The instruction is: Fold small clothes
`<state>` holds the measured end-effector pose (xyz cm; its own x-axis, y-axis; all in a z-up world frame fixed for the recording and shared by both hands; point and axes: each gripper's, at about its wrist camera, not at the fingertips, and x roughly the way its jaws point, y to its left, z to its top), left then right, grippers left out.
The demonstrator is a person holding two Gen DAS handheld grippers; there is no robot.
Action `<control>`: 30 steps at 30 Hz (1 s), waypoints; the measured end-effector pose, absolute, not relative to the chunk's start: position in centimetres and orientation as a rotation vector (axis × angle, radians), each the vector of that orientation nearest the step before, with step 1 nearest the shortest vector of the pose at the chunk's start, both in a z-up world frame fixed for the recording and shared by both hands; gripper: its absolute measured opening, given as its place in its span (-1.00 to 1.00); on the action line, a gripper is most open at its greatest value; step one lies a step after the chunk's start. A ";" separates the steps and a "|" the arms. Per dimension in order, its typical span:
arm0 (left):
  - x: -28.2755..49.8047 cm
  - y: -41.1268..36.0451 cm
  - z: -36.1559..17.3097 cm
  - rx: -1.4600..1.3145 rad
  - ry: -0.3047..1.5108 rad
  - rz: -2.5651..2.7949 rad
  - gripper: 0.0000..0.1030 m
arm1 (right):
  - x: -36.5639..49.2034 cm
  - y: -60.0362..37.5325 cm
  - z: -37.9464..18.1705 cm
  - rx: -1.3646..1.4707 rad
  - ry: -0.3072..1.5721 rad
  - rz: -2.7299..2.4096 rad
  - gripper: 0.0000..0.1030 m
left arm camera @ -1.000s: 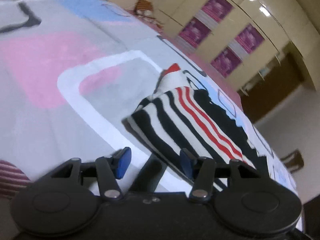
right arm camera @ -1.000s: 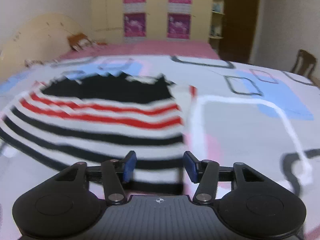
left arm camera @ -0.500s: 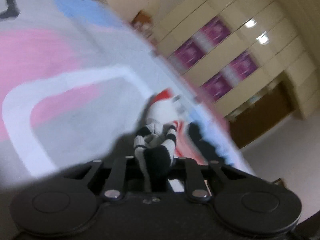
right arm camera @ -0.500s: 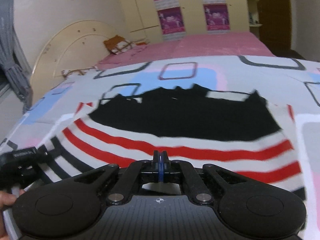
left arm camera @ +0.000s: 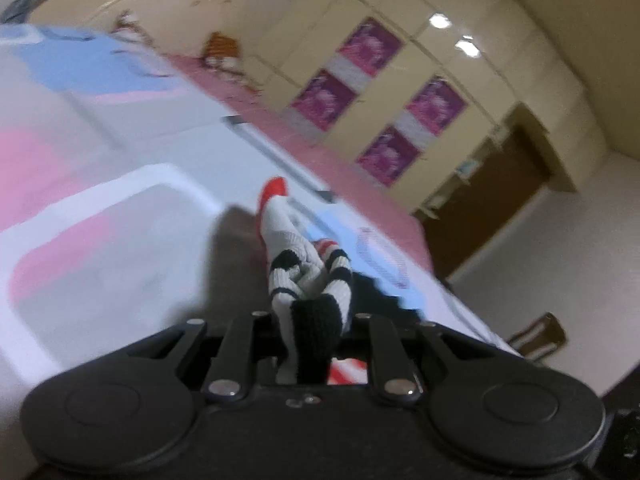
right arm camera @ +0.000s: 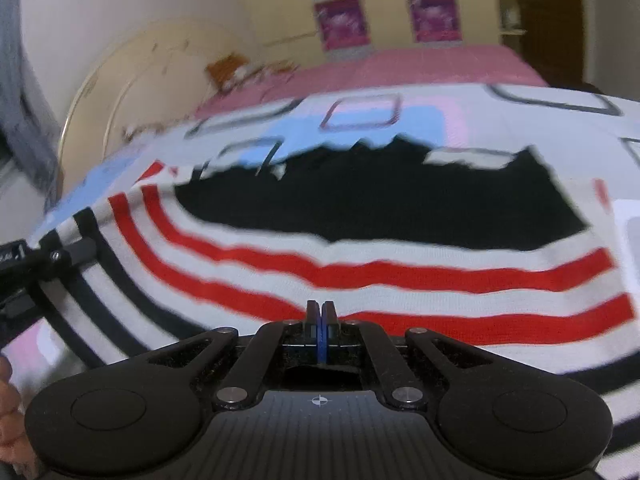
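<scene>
Here both tongs pinch the striped sweater: left tongs its bunched corner, right tongs its edge

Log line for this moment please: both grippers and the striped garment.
left gripper: shut on striped garment corner, bunched | right gripper: jaws together at near hem, cloth between them not visible | garment spread on bedspread

text: none legible | posters: blurred | labels: none

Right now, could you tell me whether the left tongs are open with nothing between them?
No, the left tongs are shut on a bunched corner of the striped knit sweater, which sticks up between them.
</scene>
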<state>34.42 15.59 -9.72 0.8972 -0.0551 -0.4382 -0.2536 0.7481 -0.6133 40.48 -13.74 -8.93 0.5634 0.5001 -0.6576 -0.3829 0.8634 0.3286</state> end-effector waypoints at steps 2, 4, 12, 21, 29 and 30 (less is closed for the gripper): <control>35.3 13.4 -8.2 -0.676 0.443 0.058 -0.70 | 40.2 -16.3 -8.2 0.226 0.801 0.501 -1.00; 36.2 10.4 -6.7 -0.609 0.447 0.002 -0.70 | 39.8 -19.0 -7.5 0.267 0.776 0.468 -1.00; 41.3 -5.2 -3.9 -0.292 0.611 -0.225 -0.72 | 38.8 -32.4 -4.5 0.432 0.687 0.309 -1.00; 41.1 -11.8 -7.5 -0.202 0.812 -0.419 0.08 | 37.9 -39.7 -4.5 0.586 0.719 0.313 0.25; 42.3 -0.1 -6.7 -0.317 0.716 -0.183 -0.13 | 41.1 -35.5 -6.2 0.681 0.826 0.512 0.24; 43.2 0.8 -7.2 -0.340 0.725 -0.175 -0.21 | 41.7 -34.8 -6.5 0.670 0.843 0.520 0.24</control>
<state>43.15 0.84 -7.23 0.7373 -0.2725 -0.6182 0.0396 0.9309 -0.3631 41.67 -34.81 -6.50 0.5648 0.6552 -0.5017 -0.1548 0.6813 0.7155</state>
